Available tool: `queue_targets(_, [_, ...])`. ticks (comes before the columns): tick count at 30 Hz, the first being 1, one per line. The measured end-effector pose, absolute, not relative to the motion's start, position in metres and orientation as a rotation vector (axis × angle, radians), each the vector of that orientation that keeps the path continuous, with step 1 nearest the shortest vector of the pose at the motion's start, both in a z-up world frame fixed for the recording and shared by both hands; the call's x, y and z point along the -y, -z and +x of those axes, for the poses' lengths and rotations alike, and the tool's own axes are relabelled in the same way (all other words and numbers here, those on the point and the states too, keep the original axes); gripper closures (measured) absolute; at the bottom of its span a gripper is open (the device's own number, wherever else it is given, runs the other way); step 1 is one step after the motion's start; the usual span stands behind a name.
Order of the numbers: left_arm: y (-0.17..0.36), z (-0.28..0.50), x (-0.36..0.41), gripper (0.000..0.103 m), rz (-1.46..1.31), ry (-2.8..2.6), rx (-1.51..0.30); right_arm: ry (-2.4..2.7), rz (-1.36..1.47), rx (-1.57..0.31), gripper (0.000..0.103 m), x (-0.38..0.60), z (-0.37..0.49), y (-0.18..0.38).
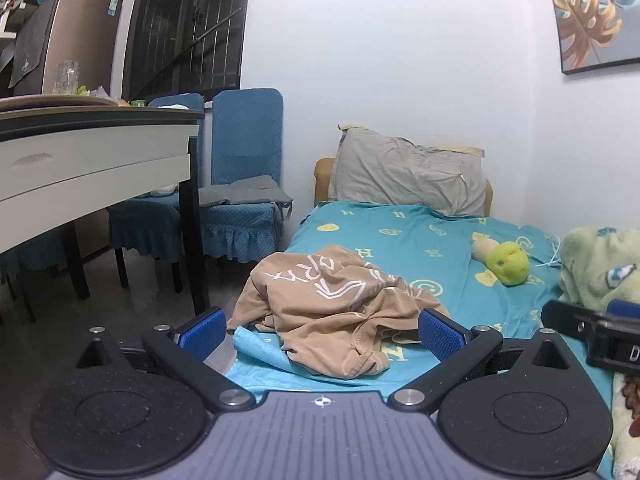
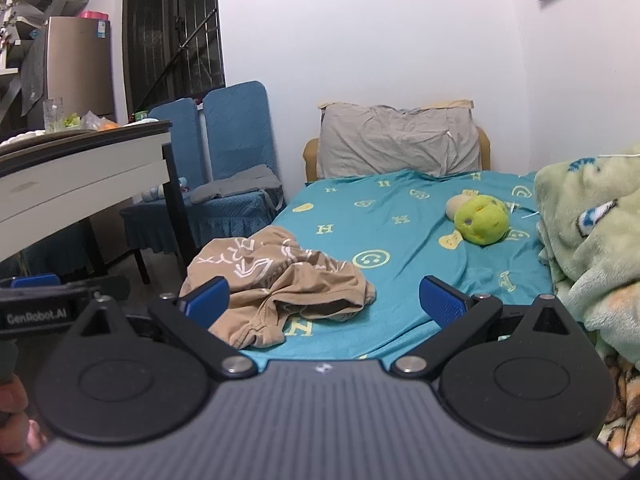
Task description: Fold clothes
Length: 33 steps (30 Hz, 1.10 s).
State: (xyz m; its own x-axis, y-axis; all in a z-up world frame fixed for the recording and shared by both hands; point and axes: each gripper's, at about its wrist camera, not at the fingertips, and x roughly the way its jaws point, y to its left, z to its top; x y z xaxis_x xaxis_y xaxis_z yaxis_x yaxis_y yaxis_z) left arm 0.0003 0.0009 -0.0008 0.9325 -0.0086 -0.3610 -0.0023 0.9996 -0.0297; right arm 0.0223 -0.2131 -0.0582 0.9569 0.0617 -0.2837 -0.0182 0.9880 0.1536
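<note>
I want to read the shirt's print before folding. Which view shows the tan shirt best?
The left wrist view: the tan shirt lies centred between the open left gripper, lettering facing the camera. The right wrist view shows it off to the left, partly behind a finger.

One tan shirt, one grey pillow, one green plush toy, two blue chairs, one table

The left gripper is held level, its blue-padded fingers spread wide with nothing between them. The right gripper sits just beside it — likewise level, fingers wide apart and gripping nothing. At the lower left edge of the right wrist view, part of a hand shows — blurred.
</note>
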Motion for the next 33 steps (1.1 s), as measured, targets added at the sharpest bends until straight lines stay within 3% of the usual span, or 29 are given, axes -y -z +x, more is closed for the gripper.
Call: queue_targets(33, [0.013,0.003,0.016,0.0,0.06,0.008,-0.383,-0.027,0.161,-0.309,0.0,0.216,0.027,0.062])
